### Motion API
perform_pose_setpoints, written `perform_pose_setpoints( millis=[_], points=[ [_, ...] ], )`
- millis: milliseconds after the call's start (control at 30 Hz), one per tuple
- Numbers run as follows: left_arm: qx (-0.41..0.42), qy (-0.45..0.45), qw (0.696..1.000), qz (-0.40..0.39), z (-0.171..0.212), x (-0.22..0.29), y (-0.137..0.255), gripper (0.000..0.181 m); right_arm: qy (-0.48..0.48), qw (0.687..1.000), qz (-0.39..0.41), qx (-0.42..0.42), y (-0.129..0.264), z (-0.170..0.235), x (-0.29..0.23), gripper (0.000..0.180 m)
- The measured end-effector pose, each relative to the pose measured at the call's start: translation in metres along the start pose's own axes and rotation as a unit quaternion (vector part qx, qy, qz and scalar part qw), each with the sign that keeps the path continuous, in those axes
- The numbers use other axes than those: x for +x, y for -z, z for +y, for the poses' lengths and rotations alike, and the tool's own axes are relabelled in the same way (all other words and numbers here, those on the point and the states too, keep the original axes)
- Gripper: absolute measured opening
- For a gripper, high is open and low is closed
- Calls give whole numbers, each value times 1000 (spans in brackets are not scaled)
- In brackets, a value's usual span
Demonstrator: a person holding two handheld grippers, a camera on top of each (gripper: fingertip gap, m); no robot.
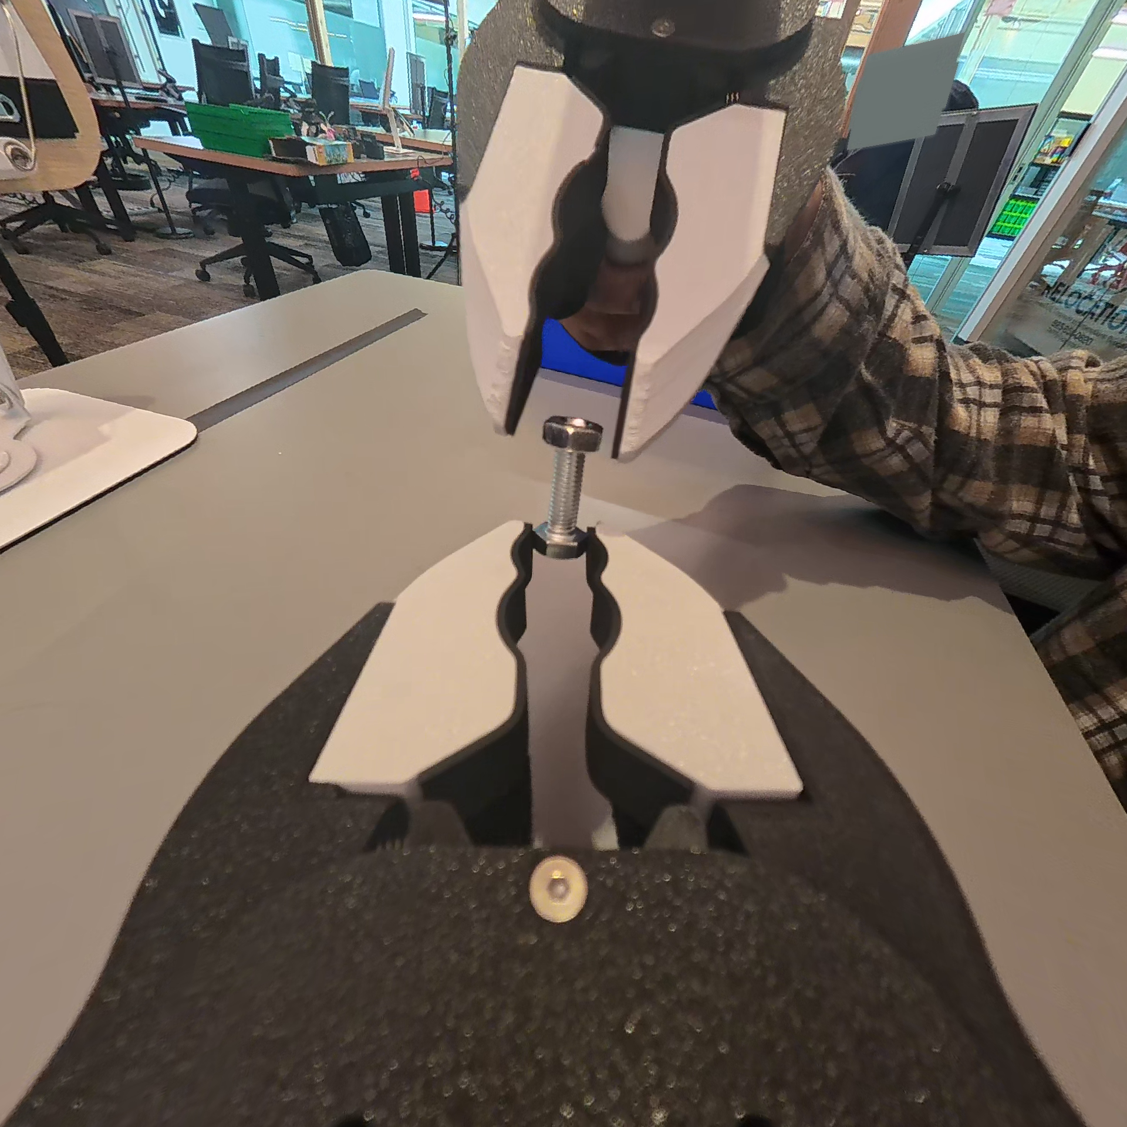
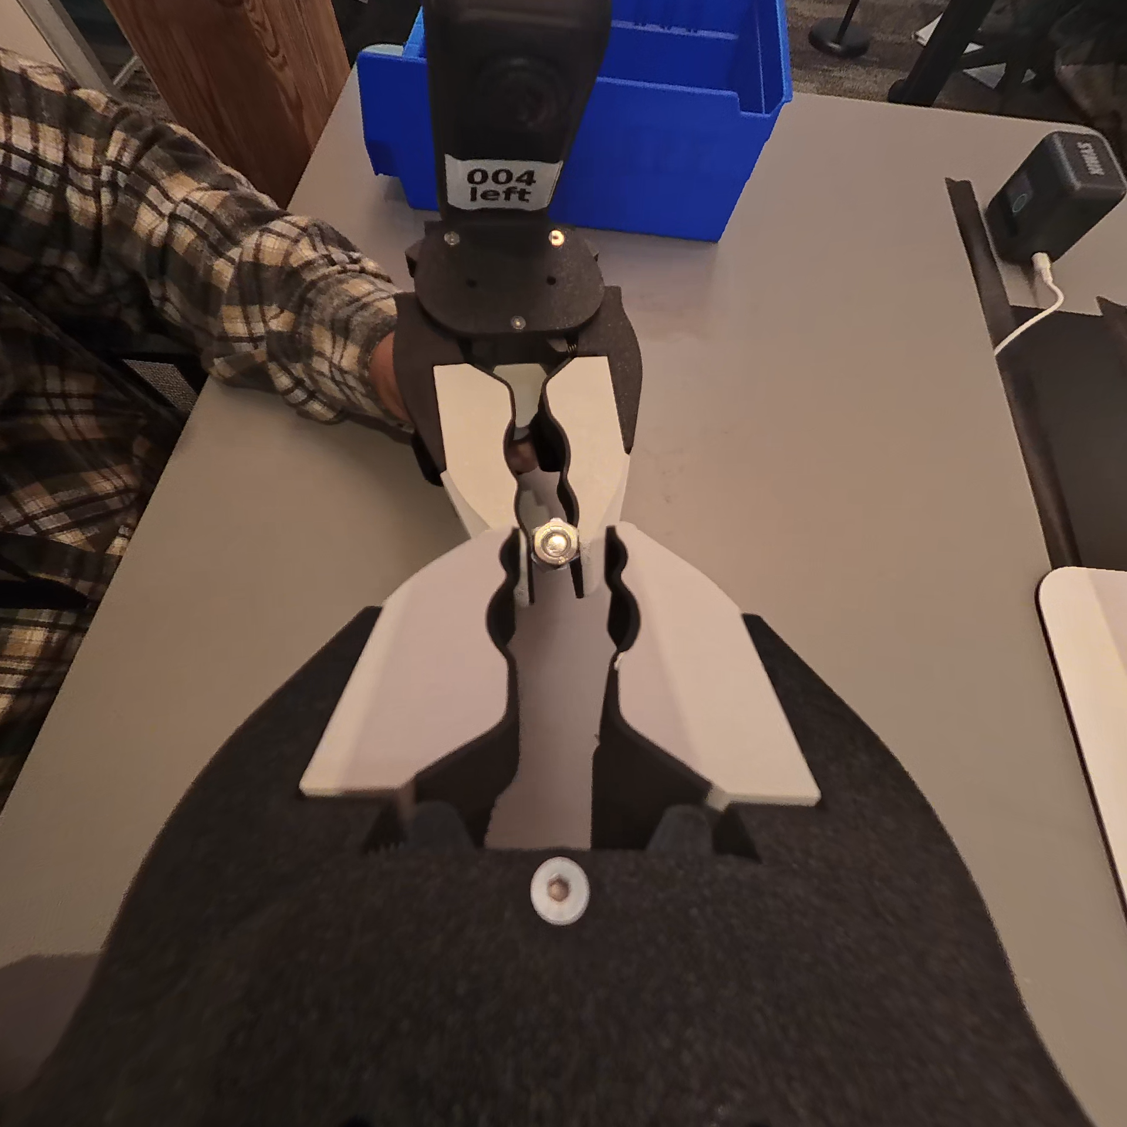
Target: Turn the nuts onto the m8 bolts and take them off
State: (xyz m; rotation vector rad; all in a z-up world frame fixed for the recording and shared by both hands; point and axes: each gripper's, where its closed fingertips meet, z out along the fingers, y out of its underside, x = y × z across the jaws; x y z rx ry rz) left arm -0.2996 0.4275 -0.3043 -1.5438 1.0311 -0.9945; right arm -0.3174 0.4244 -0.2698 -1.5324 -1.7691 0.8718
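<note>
A silver M8 bolt [image 1: 558, 488] stands upright over the grey table [image 1: 244, 610], with its hex head [image 1: 572, 432] on top. A silver nut [image 1: 560, 544] sits at the lower end of its thread. My left gripper [image 1: 560, 536] is shut on the nut and holds the bolt up. My right gripper [image 1: 567, 436] comes down from above, and its open white fingers straddle the bolt head without pinching it. In the right wrist view I look down on the bolt head [image 2: 554, 543], which sits between the spread fingers of my right gripper [image 2: 558, 540]. The left gripper [image 2: 552, 576] reaches in from the far side.
A blue bin [image 2: 640, 122] stands at the table's far end. A black device [image 2: 1055, 195] with a white cable lies at the right. A white flat base [image 1: 91, 451] lies at the table's side. A person's plaid sleeves [image 1: 915, 396] hold both grippers. Less than 4 cm separates the two grippers' tips.
</note>
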Motion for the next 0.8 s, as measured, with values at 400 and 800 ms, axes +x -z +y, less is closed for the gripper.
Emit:
perform_pose_setpoints(
  millis=[400,800],
  points=[
    [50,41,998,13,-17,-6,13,16,16,970,39,239,7,-40,-5,103],
    [51,34,998,34,-19,8,8,16,-22,948,37,315,-3,-35,-35,116]
  ],
)
